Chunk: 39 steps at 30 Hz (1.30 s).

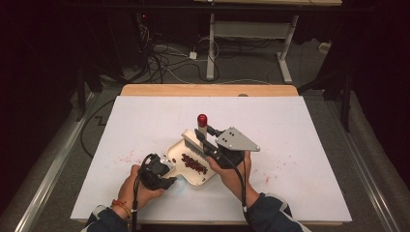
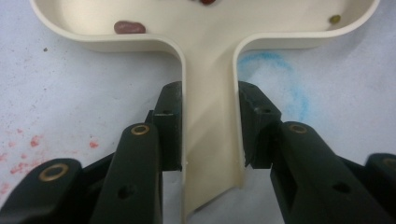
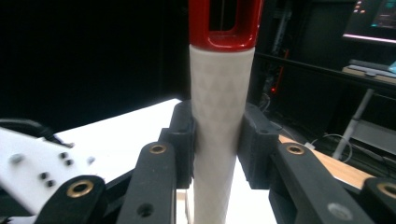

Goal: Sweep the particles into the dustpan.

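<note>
I am pinching the dustpan (image 1: 193, 170) handle in my left claw (image 1: 162, 170) and the brush (image 1: 197, 137) in my right claw (image 1: 207, 144), most beans (image 1: 194, 163) already lying inside the pan, a few red specks remaining on the table (image 1: 300, 145).

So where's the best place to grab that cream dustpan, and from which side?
By its flat handle, from the near edge of the dustpan: it juts straight out, narrow enough for jaws to clamp both side walls, as the left gripper does now.
</note>
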Each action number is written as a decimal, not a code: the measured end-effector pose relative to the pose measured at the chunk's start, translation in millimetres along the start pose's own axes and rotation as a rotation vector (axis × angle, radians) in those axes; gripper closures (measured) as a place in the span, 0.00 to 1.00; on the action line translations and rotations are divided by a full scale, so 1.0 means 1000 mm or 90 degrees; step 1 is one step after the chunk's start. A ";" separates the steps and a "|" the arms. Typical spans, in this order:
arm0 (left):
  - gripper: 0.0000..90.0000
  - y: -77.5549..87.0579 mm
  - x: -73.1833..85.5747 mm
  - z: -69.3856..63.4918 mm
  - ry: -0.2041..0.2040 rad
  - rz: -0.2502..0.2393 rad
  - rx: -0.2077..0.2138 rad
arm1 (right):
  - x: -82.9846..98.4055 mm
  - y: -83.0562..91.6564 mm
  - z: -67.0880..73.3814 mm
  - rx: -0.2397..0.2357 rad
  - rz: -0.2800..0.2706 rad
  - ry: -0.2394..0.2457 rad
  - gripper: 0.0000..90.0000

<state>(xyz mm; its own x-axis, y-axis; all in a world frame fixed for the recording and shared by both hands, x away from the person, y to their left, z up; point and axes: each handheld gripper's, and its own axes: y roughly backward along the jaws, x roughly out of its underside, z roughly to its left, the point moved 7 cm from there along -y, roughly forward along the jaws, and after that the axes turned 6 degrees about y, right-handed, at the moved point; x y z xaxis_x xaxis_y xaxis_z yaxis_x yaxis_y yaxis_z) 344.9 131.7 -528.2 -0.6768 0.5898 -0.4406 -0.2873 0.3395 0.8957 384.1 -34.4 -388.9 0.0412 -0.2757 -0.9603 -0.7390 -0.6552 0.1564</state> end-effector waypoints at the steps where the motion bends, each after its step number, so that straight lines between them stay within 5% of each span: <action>1: 0.70 0.000 0.000 0.000 0.000 0.000 0.000 | -0.002 0.002 -0.003 -0.002 -0.003 -0.006 0.78; 8: 0.71 0.002 0.004 0.001 -0.007 0.005 -0.001 | -0.008 0.018 -0.036 0.040 -0.016 -0.007 0.78; 14: 0.71 0.003 0.006 0.000 -0.009 0.010 -0.003 | 0.016 0.022 -0.052 0.065 0.033 0.018 0.78; 17: 0.70 0.004 0.007 -0.001 -0.011 0.011 -0.007 | 0.034 0.023 -0.044 0.039 0.066 0.025 0.78; 22: 0.70 0.006 0.010 -0.001 -0.012 0.011 -0.008 | 0.029 0.032 -0.020 -0.018 0.081 0.005 0.78; 27: 0.70 0.006 0.012 -0.001 -0.012 0.010 -0.009 | 0.027 0.033 0.004 -0.040 0.091 0.044 0.77; 39: 0.70 0.006 0.014 0.000 -0.009 0.011 -0.009 | 0.024 0.036 0.012 -0.064 0.081 0.035 0.77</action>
<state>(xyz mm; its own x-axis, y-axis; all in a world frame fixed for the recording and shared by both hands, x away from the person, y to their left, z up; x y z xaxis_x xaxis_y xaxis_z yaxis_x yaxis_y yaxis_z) 333.7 141.8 -528.8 -0.6715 0.6062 -0.4261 -0.2857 0.3188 0.9038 349.8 -56.0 -408.9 -0.0098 -0.3977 -0.9175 -0.6703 -0.6782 0.3011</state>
